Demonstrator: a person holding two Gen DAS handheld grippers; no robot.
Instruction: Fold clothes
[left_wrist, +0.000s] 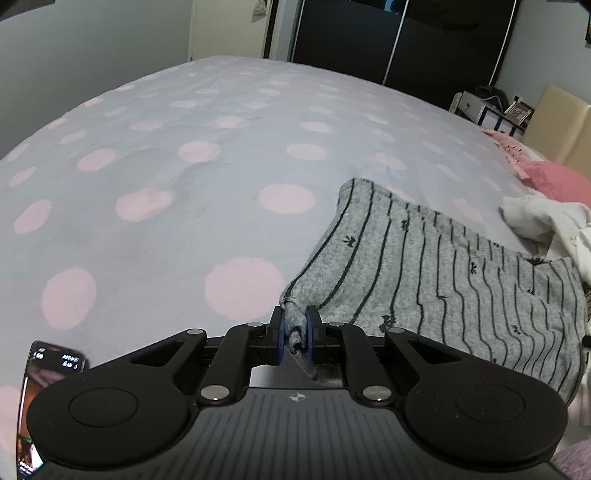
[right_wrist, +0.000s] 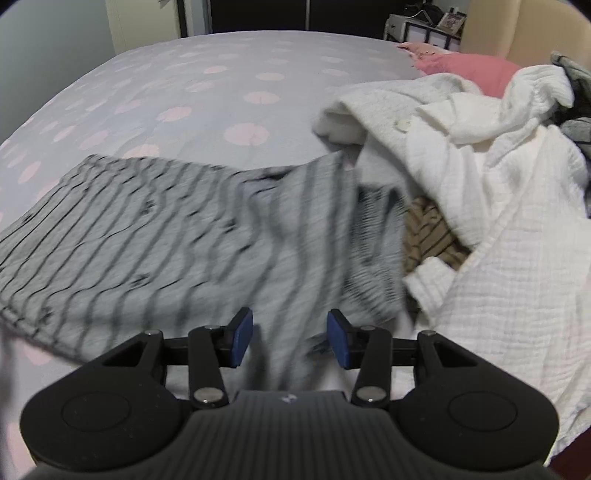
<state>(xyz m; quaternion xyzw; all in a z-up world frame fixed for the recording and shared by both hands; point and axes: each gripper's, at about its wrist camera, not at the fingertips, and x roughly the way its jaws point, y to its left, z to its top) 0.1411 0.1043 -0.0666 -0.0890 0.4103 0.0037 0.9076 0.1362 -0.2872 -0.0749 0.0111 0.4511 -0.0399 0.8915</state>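
A grey garment with thin dark stripes (left_wrist: 424, 266) is stretched above the dotted bedspread (left_wrist: 166, 166). My left gripper (left_wrist: 294, 332) is shut on a bunched corner of it, and the cloth rises away to the right. In the right wrist view the same striped garment (right_wrist: 147, 236) spreads leftward over the bed, its near part blurred. My right gripper (right_wrist: 290, 343) stands open. A fold of the striped cloth hangs between its blue pads (right_wrist: 242, 341), with a gap on each side.
A pile of white textured clothing (right_wrist: 480, 184) lies to the right, over a brown striped piece (right_wrist: 432, 236). Behind it are a pink pillow (right_wrist: 469, 66) and a beige headboard (right_wrist: 517, 26). A phone (left_wrist: 33, 398) is mounted at the left gripper's side. A dark wardrobe (left_wrist: 388, 37) stands beyond the bed.
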